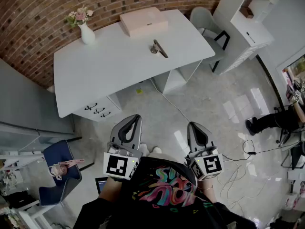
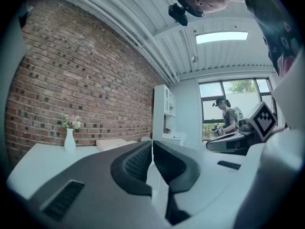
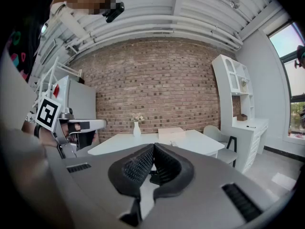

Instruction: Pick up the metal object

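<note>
Head view: the metal object (image 1: 158, 48) lies on the white table (image 1: 95, 75), upper middle of the frame, near a pink box (image 1: 143, 21). The left gripper (image 1: 137, 117) and right gripper (image 1: 192, 124), lower down, have jaws pressed together, empty. The object looks stiff and slick; pinch across its long bar.

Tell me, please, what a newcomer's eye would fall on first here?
The white table by the brick wall stands out, bearing a metal object, a pink box behind it and a flower vase. Nearer the camera, the left tool and right tool are shut and empty, well short of the table.
</note>
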Tool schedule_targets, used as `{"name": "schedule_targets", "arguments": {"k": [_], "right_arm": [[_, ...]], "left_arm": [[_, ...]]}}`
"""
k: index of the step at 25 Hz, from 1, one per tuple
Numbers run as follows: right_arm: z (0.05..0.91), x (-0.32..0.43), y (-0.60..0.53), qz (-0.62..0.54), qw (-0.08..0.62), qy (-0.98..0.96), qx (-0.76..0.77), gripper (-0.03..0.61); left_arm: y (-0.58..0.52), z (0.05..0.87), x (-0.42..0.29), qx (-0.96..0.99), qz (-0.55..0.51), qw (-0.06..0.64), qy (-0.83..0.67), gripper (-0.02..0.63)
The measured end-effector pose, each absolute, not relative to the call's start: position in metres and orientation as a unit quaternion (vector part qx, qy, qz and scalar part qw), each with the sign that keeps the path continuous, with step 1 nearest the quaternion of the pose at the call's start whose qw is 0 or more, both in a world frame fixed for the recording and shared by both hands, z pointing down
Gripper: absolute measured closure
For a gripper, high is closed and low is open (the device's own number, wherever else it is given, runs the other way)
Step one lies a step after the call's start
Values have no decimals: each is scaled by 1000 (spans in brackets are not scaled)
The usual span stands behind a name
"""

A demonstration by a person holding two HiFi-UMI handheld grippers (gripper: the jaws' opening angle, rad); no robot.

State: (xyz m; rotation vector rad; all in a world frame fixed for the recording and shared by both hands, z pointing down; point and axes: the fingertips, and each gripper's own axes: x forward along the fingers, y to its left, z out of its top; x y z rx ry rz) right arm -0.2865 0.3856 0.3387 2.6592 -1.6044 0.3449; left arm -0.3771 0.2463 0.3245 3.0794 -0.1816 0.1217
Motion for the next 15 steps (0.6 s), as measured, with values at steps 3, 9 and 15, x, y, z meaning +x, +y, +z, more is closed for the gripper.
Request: {"name": "schedule_targets", "arguments": {"k": [3,9,15], "right_arm": [[351,-288,397,123,21,-516,847,560],[358,-284,411,123,11,-519,846,560],[369,-278,414,133,9,-524,841,560]], "left_arm": [[252,326,-376,997,44,26,-63,584],[263,327,-376,997,39,20,-70,584],[269,338,-372,995,46,31,-83,584]]}}
